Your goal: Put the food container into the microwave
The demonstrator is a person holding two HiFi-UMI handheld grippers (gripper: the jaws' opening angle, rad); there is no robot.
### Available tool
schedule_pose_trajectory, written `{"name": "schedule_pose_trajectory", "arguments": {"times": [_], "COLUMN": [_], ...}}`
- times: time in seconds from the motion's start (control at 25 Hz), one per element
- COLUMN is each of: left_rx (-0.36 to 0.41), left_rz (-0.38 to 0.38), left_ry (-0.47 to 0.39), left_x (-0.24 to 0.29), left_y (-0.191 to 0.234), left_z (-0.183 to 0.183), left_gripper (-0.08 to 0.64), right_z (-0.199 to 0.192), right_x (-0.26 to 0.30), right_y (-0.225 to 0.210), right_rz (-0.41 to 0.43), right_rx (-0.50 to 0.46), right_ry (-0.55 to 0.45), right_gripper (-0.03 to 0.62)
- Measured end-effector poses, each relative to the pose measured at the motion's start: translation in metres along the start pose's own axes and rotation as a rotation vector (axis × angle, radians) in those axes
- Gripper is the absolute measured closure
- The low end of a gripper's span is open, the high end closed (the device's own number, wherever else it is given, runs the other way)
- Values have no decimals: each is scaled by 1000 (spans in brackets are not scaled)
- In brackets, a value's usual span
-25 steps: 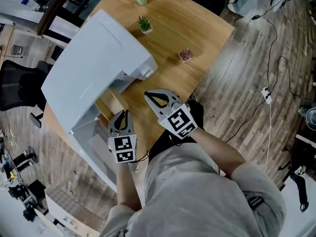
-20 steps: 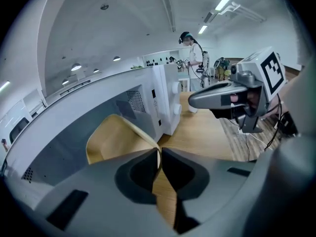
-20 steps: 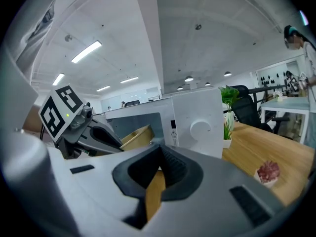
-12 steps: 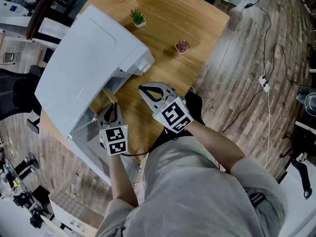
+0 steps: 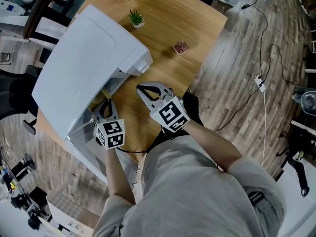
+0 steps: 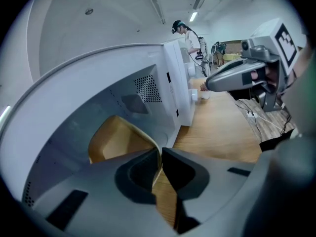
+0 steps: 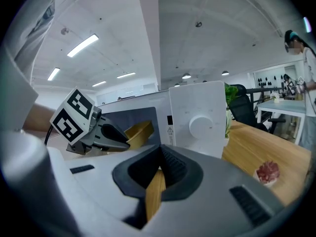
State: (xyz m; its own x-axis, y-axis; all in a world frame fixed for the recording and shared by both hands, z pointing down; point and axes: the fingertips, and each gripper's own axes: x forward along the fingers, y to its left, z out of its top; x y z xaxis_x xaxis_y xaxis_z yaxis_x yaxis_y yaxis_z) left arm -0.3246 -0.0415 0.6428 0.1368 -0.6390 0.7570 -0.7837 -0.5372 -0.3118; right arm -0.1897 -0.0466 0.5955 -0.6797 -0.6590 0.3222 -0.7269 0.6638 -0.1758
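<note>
Head view, microwave (image 5: 89, 58): boxy, white, smooth matte shell. It sits on the table (image 5: 168, 28) with its door (image 5: 81, 144) swung open on the person's side.
Table: light wood top with visible grain and a rounded edge.
Knob (image 7: 201, 126): plain white round dial on the flat front panel, seen from the right gripper view.
Food container (image 6: 116, 137): mustard-tan, thin-walled, smooth, with rounded corners. Can't tell if it's plastic or some moulded fibre.
Gripper build: grey plastic jaws with dark ribbed pads, plus a black-and-white marker cube on each one.
Left gripper (image 6: 161, 152): clamped tight on the near rim of the food container, with the thin wall pinched right between the pads.
Right gripper (image 7: 160, 149): jaws closed tip to tip with nothing in them, just table showing underneath. It hangs over the table in front of the microwave, right beside the left gripper.
Where the food container is: most of it is inside the grey microwave cavity, near edge at the opening. Can't tell if it's resting on the cavity floor.
Inside the food container: only bare tan wall shows from here.
Little dish (image 5: 180, 47): holds a pinkish-red lump, out on the table well away from the grippers.
Potted plant (image 5: 136, 19): small white pot with spiky green leaves, next to the microwave's far side.
</note>
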Motion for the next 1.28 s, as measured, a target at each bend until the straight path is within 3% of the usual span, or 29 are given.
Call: {"name": "schedule_pose_trajectory", "arguments": {"times": [0.84, 1.28], "left_rx": [54, 39], "left_rz": [59, 73], "left_ry": [15, 26], "left_x": [29, 31], "left_y": [19, 22], "left_z": [3, 2], "left_gripper": [512, 506], "right_z": [-9, -7], "right_x": [20, 25], "right_y": [11, 10], "right_rz": [28, 48], "right_rx": [7, 8], "right_ry": [34, 45], "right_gripper": [589, 589]}}
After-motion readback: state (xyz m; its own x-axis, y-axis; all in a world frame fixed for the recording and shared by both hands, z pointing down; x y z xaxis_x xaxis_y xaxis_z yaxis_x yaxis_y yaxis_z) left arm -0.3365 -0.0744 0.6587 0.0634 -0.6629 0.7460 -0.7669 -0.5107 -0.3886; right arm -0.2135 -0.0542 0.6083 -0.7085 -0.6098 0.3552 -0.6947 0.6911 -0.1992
